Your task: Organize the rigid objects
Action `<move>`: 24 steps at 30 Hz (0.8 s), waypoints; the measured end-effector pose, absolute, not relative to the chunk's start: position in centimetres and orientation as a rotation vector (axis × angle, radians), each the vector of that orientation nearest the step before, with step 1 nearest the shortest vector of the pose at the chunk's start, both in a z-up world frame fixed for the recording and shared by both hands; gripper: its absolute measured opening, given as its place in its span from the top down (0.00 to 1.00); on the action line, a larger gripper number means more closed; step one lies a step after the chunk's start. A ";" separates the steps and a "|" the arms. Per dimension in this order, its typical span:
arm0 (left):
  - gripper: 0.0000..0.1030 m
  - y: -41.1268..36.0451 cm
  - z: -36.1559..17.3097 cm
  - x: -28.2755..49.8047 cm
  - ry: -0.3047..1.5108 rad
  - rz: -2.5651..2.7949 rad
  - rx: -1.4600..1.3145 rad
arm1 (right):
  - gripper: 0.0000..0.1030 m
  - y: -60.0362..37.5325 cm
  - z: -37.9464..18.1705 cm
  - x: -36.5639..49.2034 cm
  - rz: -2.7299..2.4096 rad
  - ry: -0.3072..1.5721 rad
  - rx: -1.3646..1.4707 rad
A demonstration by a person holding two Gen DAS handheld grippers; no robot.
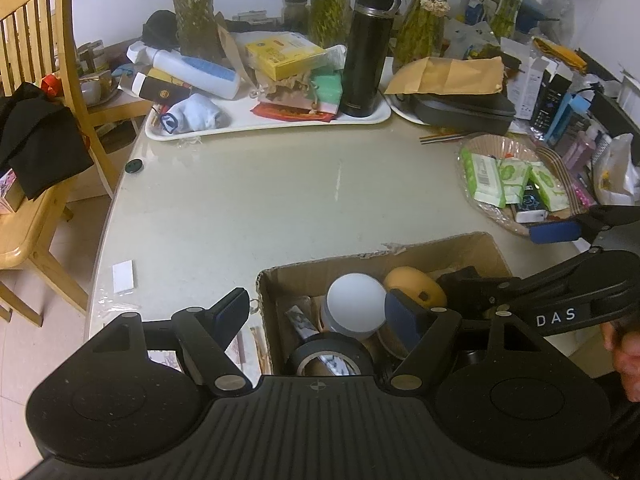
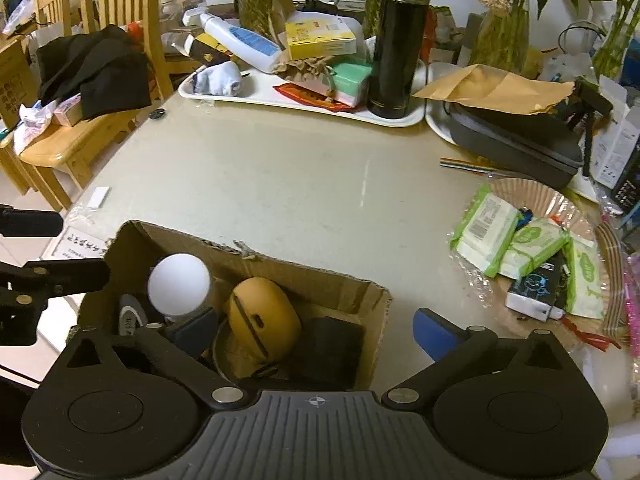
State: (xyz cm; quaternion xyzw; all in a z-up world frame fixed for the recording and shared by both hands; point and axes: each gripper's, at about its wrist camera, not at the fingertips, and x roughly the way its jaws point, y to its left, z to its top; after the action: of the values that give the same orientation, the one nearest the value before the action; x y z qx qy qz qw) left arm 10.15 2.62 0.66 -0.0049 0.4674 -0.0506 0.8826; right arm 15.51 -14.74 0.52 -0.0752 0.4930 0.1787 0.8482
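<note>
Cardboard box [image 1: 460,254] sits at the near table edge, holding a white-lidded jar [image 1: 356,306], an orange mouse-shaped case [image 2: 264,316], a black tape roll [image 1: 330,354] and a dark block [image 2: 332,346]. Both the left gripper [image 1: 320,312] and the right gripper [image 2: 316,324] hover over it, jaws spread and empty. Beyond stand a black thermos [image 2: 398,40] on a white tray [image 2: 304,106] and a basket of wipes [image 2: 532,240].

Bare tabletop [image 2: 304,184] mid-table; cardboard box [image 2: 320,280] near; trays [image 2: 280,98], wipes basket [image 2: 560,204] around.
</note>
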 end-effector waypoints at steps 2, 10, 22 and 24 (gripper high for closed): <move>0.28 2.6 0.7 10.1 0.973 -0.105 -0.010 | 0.00 -14.9 0.5 15.6 0.371 1.039 -0.153; 0.28 2.7 0.6 10.2 0.970 -0.099 -0.013 | 0.00 -14.9 0.5 15.5 0.360 1.040 -0.167; 0.28 2.7 0.6 10.2 0.969 -0.097 -0.016 | 0.00 -15.0 0.5 15.7 0.339 1.044 -0.178; 0.28 2.8 0.8 10.1 0.958 -0.090 -0.023 | 0.00 -15.3 1.0 15.7 0.320 1.017 -0.178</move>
State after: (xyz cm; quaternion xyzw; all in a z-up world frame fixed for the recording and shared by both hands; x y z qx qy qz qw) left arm 10.14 2.78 0.75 -0.0111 0.4605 -0.0431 0.8865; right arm 15.69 -15.30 0.99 -0.0846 0.4843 0.1523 0.8574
